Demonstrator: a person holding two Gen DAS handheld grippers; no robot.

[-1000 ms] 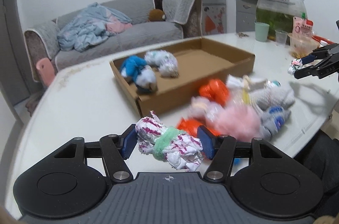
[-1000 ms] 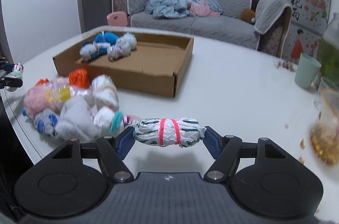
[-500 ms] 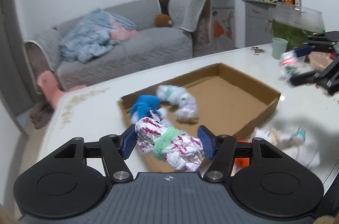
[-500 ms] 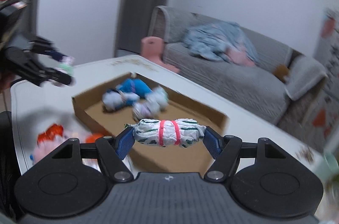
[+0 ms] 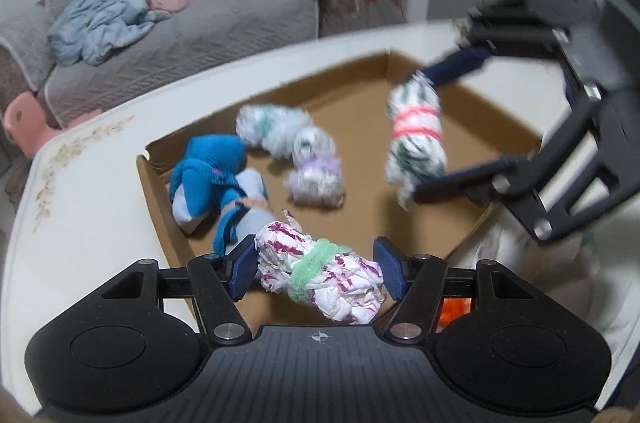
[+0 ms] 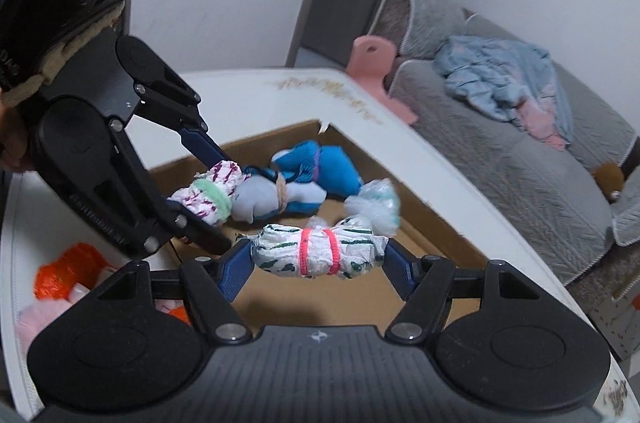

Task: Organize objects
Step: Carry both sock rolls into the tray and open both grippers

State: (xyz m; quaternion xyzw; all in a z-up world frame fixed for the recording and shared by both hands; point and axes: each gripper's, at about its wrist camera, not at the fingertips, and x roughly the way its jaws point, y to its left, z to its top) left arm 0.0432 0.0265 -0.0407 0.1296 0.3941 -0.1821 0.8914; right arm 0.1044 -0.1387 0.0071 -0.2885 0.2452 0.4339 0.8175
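My left gripper (image 5: 316,273) is shut on a white bundle with purple marks and a green band (image 5: 320,277), held over the near edge of the cardboard tray (image 5: 360,95). My right gripper (image 6: 318,259) is shut on a white bundle with green marks and pink bands (image 6: 318,255), also above the tray; the left wrist view shows that bundle (image 5: 416,135) hanging at the right. Inside the tray lie a blue and white bundle (image 5: 212,179) and two pale bundles (image 5: 272,127). The left gripper (image 6: 208,191) sits close to the left of the right one.
The tray stands on a white table (image 5: 92,183). An orange bundle (image 6: 68,271) and pink ones lie on the table left of the tray in the right wrist view. A grey sofa (image 5: 180,15) with blue cloth stands behind, with shelves at the far right.
Both grippers have swung in from the loose pile to above the tray, each still holding its bundle. They now hang close together, and the right one has rolled.
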